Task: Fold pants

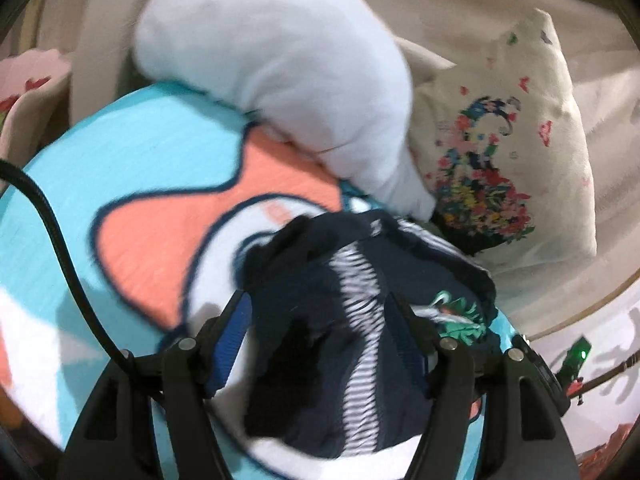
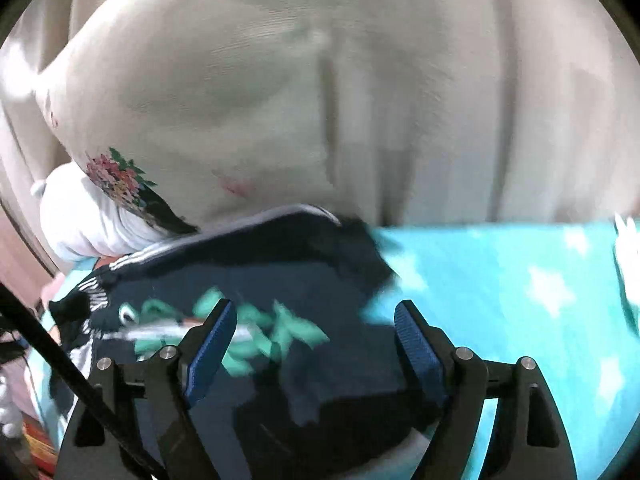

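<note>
one pair dark navy pants [image 1: 320, 320], bunched, striped band, green print. one turquoise blanket [image 1: 132, 152] with coral and white cartoon print, white stars on far part. one floral-print cream pillow [image 1: 500, 152]. one white plush toy [image 1: 272, 80]. two grippers: left gripper [image 1: 320, 312], right gripper [image 2: 316, 320], two blue-padded fingers each, four in all. one black cable per wrist view.

A turquoise cartoon blanket [image 1: 132, 152] covers the bed, with a floral pillow [image 1: 520, 152] against beige curtains [image 2: 440, 80].
</note>
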{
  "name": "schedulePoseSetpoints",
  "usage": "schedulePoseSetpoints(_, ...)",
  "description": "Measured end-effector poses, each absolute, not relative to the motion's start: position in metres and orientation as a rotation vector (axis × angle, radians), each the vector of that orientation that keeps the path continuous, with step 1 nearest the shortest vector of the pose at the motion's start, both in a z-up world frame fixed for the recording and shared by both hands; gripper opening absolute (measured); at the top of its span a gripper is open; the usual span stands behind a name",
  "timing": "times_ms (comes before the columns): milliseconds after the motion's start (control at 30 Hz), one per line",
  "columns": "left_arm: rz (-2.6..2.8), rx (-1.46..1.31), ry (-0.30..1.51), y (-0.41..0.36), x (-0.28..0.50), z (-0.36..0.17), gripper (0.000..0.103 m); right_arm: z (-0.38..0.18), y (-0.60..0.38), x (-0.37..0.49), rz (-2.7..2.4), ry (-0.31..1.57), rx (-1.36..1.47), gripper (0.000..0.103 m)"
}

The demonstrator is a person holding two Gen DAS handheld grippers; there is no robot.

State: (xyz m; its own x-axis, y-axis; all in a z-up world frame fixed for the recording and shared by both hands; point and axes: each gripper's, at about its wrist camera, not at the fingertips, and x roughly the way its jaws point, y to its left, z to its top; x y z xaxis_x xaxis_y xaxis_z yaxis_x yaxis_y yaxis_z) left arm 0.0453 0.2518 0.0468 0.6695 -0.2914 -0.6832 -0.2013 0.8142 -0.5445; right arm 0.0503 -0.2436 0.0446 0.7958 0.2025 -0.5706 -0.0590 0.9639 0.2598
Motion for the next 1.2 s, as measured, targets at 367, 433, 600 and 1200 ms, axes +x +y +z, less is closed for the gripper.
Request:
schedulePoseSetpoints(367,-0.098,-0.559,0.928,0.21,0.038,0.008,0.08,-0.003,-0.303,0.032,0.194,0.685,0.566,0.085)
schedulePoseSetpoints(433,-0.082,-0.514,0.924,0.201,0.037,0.008,0.085,-0.003,-0.294,0.035,0.202,0.685,0.549,0.085)
schedulePoseSetpoints(600,0.05,-0.316,0.943,0.175,0.039,0.007,0.06,-0.011,-0.272,0.051,0.19,0.688,0.482,0.08)
schedulePoseSetpoints(1200,-0.017,-0.344,0.927,0.2,0.009,0.064,0.011,0.024,-0.288,-0.022,0.377,0.705,0.601,0.015)
